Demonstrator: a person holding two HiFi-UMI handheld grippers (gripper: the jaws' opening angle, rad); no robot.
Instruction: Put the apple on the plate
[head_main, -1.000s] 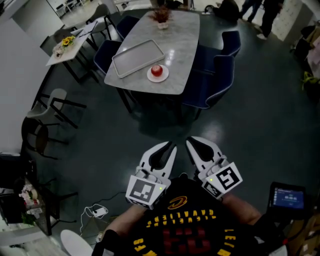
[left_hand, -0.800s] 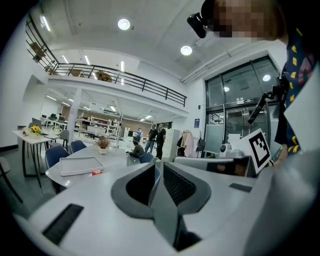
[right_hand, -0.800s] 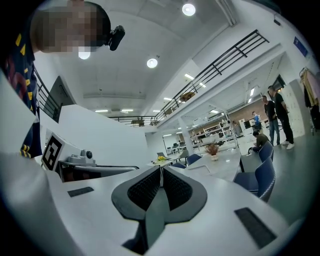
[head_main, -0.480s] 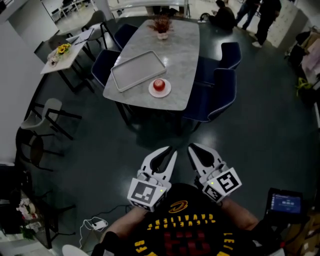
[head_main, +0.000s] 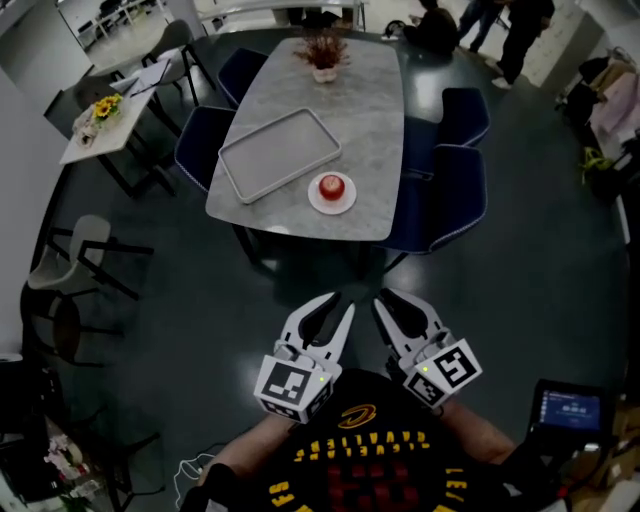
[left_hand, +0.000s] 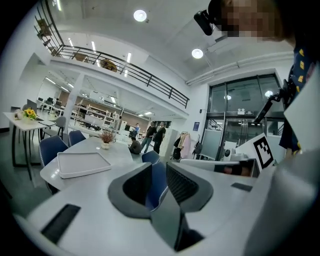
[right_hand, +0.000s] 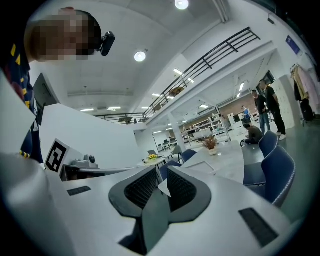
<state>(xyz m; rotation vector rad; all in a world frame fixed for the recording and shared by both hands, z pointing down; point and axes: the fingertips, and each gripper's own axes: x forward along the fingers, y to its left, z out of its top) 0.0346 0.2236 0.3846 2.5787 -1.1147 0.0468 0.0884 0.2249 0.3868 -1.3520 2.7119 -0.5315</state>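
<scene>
Red apple (head_main: 331, 186) on plate (head_main: 316, 201), table (head_main: 375, 95) 12 o'clock | left gripper (head_main: 340, 301) narrow gap, empty, just been opening | right gripper (head_main: 381, 299) narrow gap, empty

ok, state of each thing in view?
apple: on the plate, untouched
plate: on the table, holding the apple
tray: empty, beside the plate
potted plant: upright, far end of the table
left claw: empty, jaws apart, just been opening
right claw: empty, jaws slightly apart
</scene>
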